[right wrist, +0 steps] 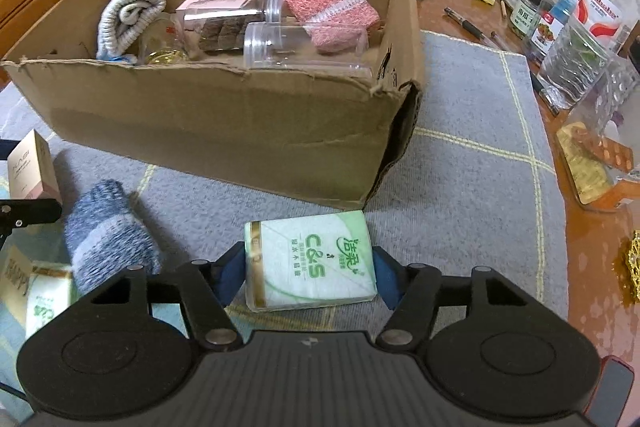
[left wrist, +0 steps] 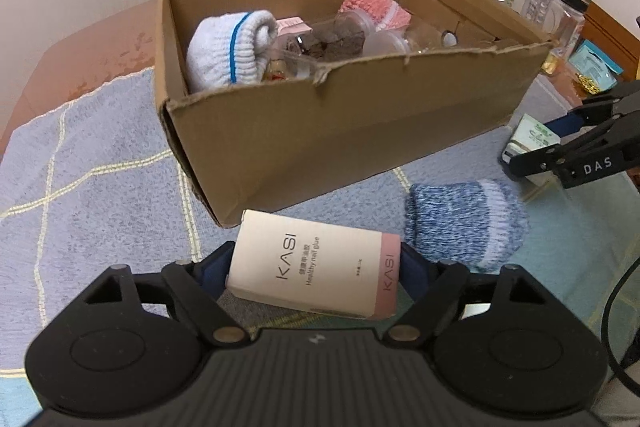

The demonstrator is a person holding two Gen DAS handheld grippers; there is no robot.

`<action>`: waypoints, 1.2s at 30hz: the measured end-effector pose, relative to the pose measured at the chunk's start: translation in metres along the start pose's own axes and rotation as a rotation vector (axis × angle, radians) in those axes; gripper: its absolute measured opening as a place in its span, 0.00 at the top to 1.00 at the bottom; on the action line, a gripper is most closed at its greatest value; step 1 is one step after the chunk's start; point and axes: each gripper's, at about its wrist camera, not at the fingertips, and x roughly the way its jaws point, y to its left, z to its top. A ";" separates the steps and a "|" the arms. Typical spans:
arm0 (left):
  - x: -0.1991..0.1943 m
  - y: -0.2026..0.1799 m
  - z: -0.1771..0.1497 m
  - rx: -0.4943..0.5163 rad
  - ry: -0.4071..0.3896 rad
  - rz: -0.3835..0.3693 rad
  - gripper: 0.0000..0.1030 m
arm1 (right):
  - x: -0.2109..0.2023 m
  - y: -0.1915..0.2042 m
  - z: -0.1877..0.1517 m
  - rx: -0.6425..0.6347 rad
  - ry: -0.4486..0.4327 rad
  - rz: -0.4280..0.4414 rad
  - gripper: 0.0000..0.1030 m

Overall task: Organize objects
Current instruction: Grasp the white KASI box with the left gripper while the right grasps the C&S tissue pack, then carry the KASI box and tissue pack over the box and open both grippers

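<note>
- Your left gripper: clamped on the KASI nail-glue box. The blue pads press both short ends of the box; it sits slightly tilted between the fingers, in front of the near wall of the cardboard box.
- Blue-and-white sock: rolled, lying on the grey checked cloth between your two grippers, just right of the nail-glue box and not touched by either claw.
- Cardboard box: open-topped, its near rim torn, standing on the cloth beyond both grippers.
- Contents, left to right in the right wrist view: white rolled sock, pink carton, clear jar with dark pieces, empty clear jar, pink knitted sock against the right wall.
- Your right gripper: closed tight on the green C&S tissue pack. The pads bear on its two ends; the pack sits just before the box's near right corner.
- Second tissue pack: at the lower left in the right wrist view, beside the sock, partly hidden.
- Far right, on the bare table: water bottle, small jars, pens, well apart from the box.
</note>
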 end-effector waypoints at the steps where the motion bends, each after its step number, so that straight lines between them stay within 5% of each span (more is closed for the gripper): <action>1: -0.004 -0.002 0.002 0.002 0.003 0.000 0.20 | -0.004 0.000 0.000 -0.004 0.000 0.005 0.32; 9: -0.049 -0.020 0.024 0.023 -0.011 -0.060 0.20 | -0.052 0.000 0.008 -0.076 -0.029 0.041 0.32; 18: -0.087 -0.038 0.073 0.072 -0.129 -0.094 0.20 | -0.101 0.003 0.034 -0.160 -0.133 0.091 0.32; 29: -0.062 -0.048 0.133 0.076 -0.191 -0.062 0.20 | -0.116 -0.001 0.063 -0.189 -0.209 0.102 0.32; 33: -0.044 -0.042 0.140 0.045 -0.161 -0.013 0.08 | -0.111 -0.004 0.071 -0.188 -0.210 0.103 0.32; 36: -0.039 -0.034 0.135 0.009 -0.138 -0.017 0.08 | -0.106 -0.006 0.078 -0.193 -0.210 0.110 0.32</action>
